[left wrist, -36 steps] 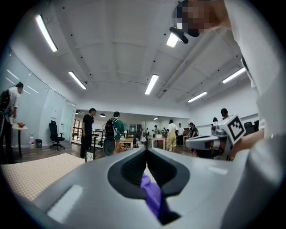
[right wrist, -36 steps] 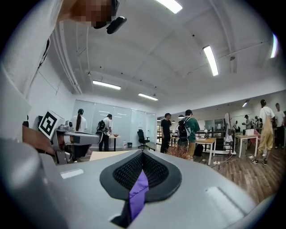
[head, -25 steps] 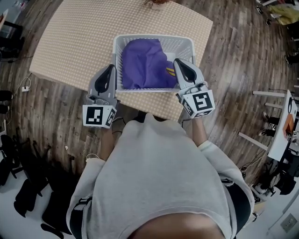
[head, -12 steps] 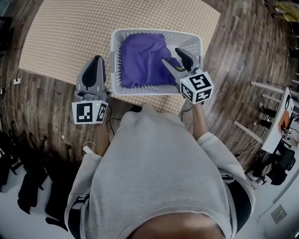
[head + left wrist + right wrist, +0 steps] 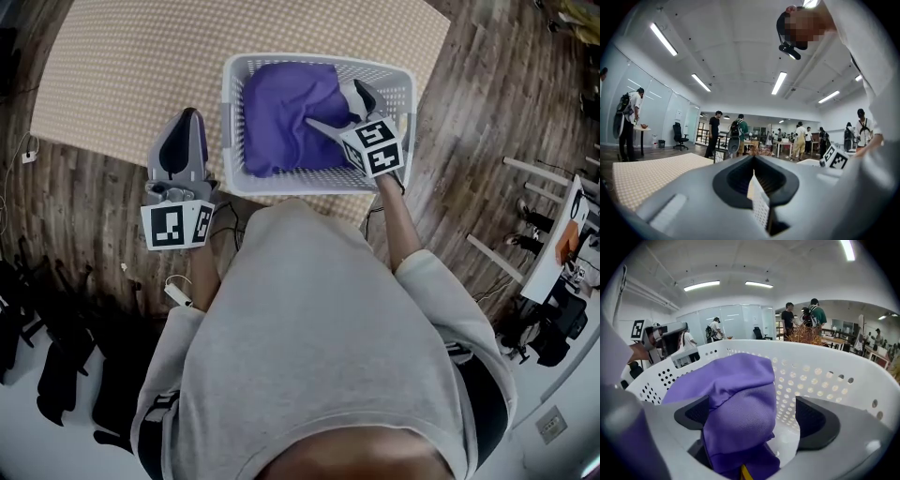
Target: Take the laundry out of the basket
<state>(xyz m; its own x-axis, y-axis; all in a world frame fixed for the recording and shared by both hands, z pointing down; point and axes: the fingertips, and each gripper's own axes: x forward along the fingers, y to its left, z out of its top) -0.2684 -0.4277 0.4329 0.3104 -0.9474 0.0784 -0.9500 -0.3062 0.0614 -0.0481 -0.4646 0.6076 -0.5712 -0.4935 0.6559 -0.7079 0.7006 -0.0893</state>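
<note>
Seemingly one crumpled purple garment (image 5: 281, 117) lies heaped in the upright white perforated basket (image 5: 229, 122), filling most of it.

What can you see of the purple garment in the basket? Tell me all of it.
The purple garment is soft, knit-looking cloth, crumpled in a heap that fills most of the white perforated basket; a bit of yellow shows at its near edge. A raised fold stands between the jaws of the right hand-held gripper, which have just been opening and stand wide, not pinching it.
</note>
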